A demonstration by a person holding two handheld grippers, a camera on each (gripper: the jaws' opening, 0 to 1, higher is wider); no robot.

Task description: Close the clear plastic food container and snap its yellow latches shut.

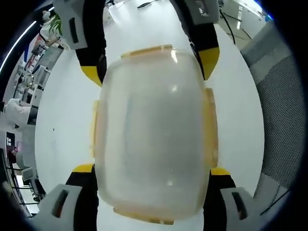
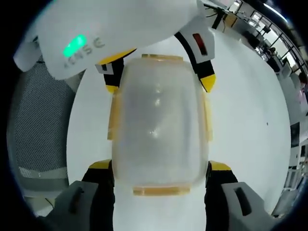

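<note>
- The clear plastic food container (image 1: 154,139) lies with its lid on, on a white round table (image 1: 62,125); seen from above in both views, it sits well inside the table's surface, away from the curved edge.
- In the left gripper view the left gripper (image 1: 151,178) comes up from the bottom with its black, yellow-tipped jaws set wide, one on each long side of the container's near end; the tips lie close against the container's walls, though I cannot tell whether they press on it.
- In that same view the right gripper (image 1: 151,65) reaches in from the top, its two yellow tips straddling the container's far end in the same way.
- In the right gripper view the right gripper (image 2: 161,171) rises from the bottom, jaws wide and flanking the near end of the container (image 2: 159,125); the left gripper (image 2: 159,77) comes in from the top, yellow tips at either side of the far end, with a white housing carrying a green light above it.
- Yellow latches (image 1: 210,127) run along all four sides of the lid; whether they are snapped down cannot be told through the milky plastic.
- A grey mesh chair (image 2: 41,125) stands beside the table's edge; office desks show blurred beyond the table.
</note>
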